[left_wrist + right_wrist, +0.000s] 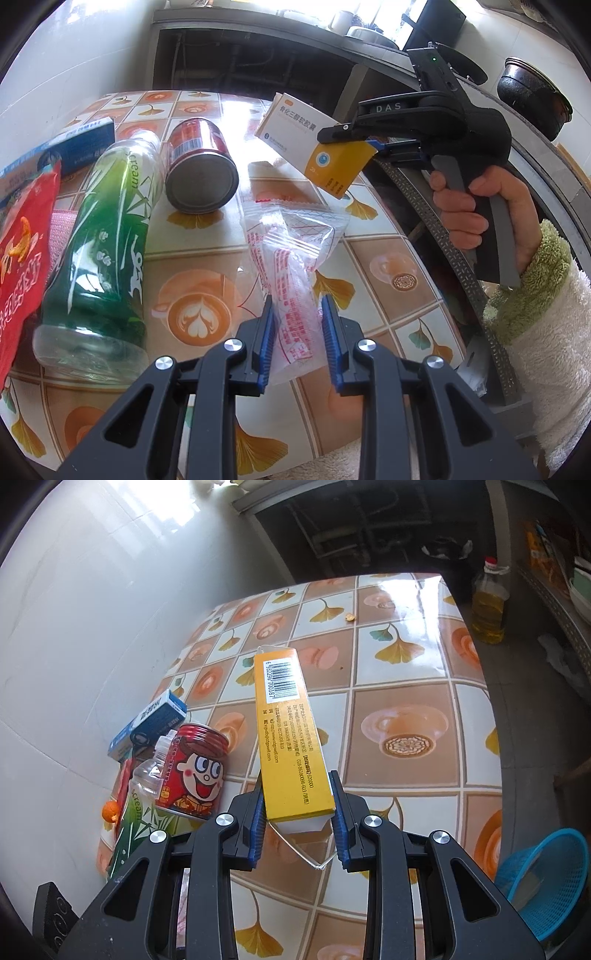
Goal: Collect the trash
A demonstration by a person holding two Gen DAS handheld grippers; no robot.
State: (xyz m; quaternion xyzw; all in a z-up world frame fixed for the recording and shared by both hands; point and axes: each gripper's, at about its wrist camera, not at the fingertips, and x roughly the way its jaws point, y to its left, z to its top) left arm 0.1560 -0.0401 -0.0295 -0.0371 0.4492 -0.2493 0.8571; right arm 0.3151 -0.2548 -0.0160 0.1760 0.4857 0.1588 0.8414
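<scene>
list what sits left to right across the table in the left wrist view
red snack bag → green bottle → red can → clear plastic bag → white and yellow medicine box, held off the table in the right gripper

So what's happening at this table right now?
A person is clearing trash off a tiled-pattern table with a handheld gripper in each hand. The right gripper is shut on a yellow-and-white medicine box, held up off the table. The left gripper has its jaws around a clear plastic bag; whether they pinch it is unclear. A green bottle, a red can and a blue box still lie there. A blue basket sits beside the table.
</scene>
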